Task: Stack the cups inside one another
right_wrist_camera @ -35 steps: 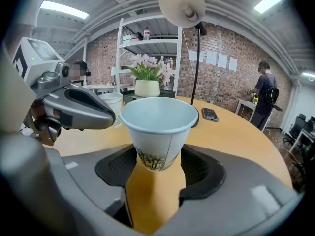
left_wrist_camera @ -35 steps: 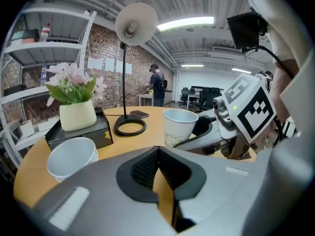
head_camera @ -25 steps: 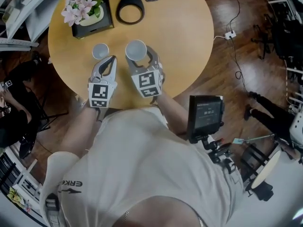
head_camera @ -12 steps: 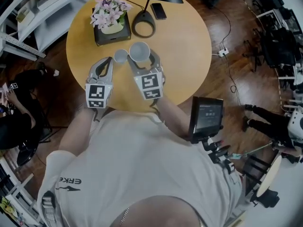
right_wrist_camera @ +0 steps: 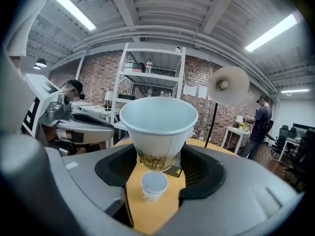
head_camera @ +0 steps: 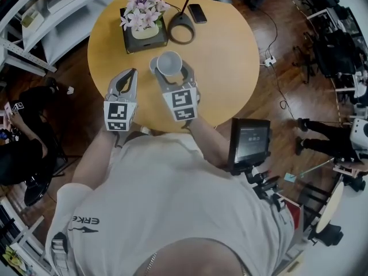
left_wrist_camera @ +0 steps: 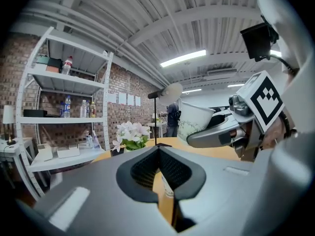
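Note:
My right gripper point(head_camera: 172, 72) is shut on a white paper cup point(head_camera: 169, 63) and holds it upright above the round wooden table point(head_camera: 224, 56). In the right gripper view this held cup point(right_wrist_camera: 157, 127) hangs between the dark pads point(right_wrist_camera: 202, 173), directly above a second, smaller-looking cup point(right_wrist_camera: 153, 186) that stands on the table. From the head view that standing cup point(head_camera: 153, 65) peeks out at the held cup's left edge. My left gripper point(head_camera: 127, 79) hovers to the left of both cups, shut and empty. Its own view shows the standing cup point(left_wrist_camera: 167, 188) through the slit below its jaws.
A dark box of pink and white flowers point(head_camera: 144, 17) and a black lamp base point(head_camera: 181, 27) stand at the table's far side, a phone point(head_camera: 198, 13) behind them. A screen on a stand point(head_camera: 249, 142) is off the table's near right. White shelving point(head_camera: 46, 10) lines the left.
Both grippers have risen and moved forward over the table. The held cup, earlier to the right of the standing cup with a gap, now overlaps it from above.

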The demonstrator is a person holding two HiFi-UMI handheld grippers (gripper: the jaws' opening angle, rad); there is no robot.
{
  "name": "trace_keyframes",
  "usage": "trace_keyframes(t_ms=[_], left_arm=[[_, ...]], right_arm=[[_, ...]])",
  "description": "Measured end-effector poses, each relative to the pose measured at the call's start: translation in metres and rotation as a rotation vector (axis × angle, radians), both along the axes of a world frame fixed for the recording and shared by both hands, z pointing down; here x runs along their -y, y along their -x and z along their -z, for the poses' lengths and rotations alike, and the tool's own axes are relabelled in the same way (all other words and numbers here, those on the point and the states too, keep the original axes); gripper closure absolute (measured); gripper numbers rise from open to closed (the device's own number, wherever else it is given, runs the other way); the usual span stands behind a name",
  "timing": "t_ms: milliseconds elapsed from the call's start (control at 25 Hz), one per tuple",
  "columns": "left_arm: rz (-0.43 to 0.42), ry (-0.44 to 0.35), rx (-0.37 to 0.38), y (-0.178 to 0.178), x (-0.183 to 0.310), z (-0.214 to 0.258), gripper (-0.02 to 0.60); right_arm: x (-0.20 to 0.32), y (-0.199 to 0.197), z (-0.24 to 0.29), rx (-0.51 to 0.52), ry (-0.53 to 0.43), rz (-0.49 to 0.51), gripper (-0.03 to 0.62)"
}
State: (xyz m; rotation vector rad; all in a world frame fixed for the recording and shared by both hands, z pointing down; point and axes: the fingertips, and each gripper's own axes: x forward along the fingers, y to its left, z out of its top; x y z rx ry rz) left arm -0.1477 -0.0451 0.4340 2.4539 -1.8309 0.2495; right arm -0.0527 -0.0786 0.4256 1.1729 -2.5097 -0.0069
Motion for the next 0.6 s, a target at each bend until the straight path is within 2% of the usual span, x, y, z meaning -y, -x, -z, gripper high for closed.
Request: trace_keyframes(t_ms=[600], left_arm=[[0.043,0.090,0.005,0.008,0.016,-0.029,0.580]], right_arm=[[0.020,0.006,-0.047,-0.013,0.112,0.032,0.299]])
